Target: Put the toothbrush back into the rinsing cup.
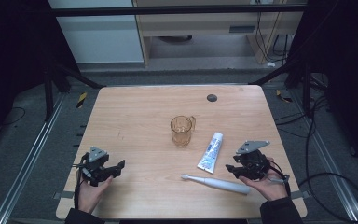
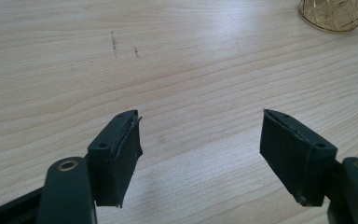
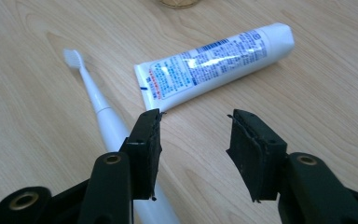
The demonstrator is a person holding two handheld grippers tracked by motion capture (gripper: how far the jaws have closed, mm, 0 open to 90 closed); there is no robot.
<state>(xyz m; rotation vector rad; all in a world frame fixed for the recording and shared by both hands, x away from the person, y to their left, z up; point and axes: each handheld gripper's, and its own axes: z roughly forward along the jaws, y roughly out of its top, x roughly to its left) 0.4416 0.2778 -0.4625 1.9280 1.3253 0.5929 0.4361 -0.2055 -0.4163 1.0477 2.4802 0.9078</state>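
1. Nearest the high camera, my left gripper (image 1: 103, 169) sits in my left hand (image 1: 91, 192) at the near left of the light wooden table (image 1: 135, 116). Its jaws stand wide apart over bare wood, holding nothing.
2. Centre table: an amber see-through plastic mug with a handle (image 1: 182, 130) stands upright, well apart from both grippers.
3. Right of the mug, a white toothpaste tube with blue print (image 1: 210, 152) lies flat, pointing away from me.
4. Just in front of the tube, a white electric toothbrush (image 1: 216, 182) lies flat, bristles to the left, not touching the tube.
5. My right gripper (image 1: 244, 169), in my right hand (image 1: 270, 186), hangs just beside the toothbrush's handle end. Its jaws are parted and empty; in the right gripper view the tube (image 3: 212, 63) lies just ahead of them and the toothbrush (image 3: 103, 116) passes under the left jaw.
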